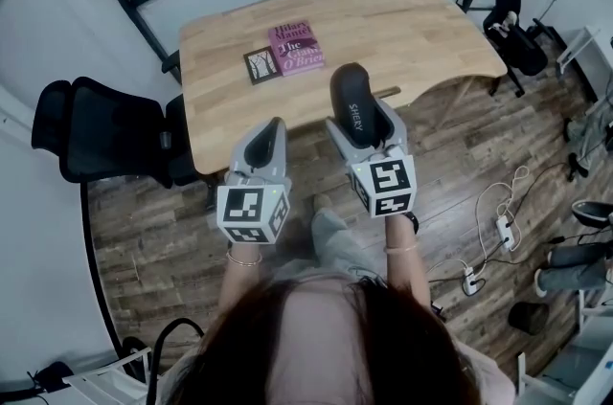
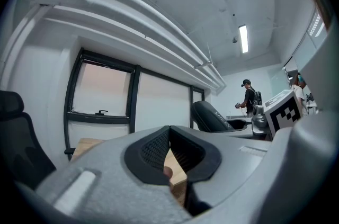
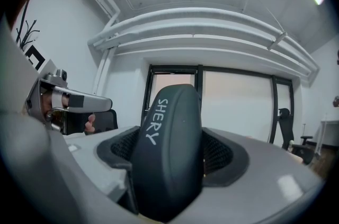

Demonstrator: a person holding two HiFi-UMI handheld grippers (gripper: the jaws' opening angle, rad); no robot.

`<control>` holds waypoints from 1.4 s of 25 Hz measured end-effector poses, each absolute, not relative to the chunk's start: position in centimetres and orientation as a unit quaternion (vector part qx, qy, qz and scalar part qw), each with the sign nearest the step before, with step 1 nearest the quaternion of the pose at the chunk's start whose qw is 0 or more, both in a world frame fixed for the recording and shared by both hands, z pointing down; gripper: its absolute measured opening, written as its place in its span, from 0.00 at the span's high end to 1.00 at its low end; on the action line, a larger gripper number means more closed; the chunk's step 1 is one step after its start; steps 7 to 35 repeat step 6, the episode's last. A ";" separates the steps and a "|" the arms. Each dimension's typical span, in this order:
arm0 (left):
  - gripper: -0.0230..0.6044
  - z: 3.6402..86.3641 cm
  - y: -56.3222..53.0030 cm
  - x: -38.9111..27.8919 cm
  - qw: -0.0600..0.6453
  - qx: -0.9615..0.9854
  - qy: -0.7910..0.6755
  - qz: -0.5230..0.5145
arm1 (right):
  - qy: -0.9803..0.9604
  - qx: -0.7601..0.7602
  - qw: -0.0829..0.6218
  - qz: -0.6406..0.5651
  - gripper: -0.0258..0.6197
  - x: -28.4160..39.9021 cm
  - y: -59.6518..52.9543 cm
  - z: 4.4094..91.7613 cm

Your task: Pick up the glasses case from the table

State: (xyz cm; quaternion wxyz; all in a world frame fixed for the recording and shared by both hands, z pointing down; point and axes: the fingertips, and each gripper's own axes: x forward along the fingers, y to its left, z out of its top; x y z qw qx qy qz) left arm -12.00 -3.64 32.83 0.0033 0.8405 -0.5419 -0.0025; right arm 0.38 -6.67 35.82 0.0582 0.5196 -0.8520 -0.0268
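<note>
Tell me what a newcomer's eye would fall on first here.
The dark glasses case lettered SHERY, clamped in the right gripper, shows over the near edge of the wooden table. Behind it a purple book lies on the table with a small dark card at its left. The left gripper hangs beside the right one, jaws together and empty.

The left hand-held gripper [image 1: 274, 125] and the right hand-held gripper [image 1: 361, 122] are held out side by side before the body, forearms extended. The left jaws are closed together, nothing between them. The right jaws are clamped on the glasses case [image 1: 351, 93].
</note>
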 end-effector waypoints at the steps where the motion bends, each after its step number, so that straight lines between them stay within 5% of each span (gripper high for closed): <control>1: 0.95 32.9 -3.8 -12.1 0.005 0.840 -0.543 -0.002 | -0.852 0.519 0.059 -0.026 0.40 0.3 -6.8 35.9; 35: 0.95 33.4 -4.9 -12.2 0.008 0.838 -0.545 -0.001 | -0.854 0.516 0.062 -0.025 0.40 0.2 -7.8 36.4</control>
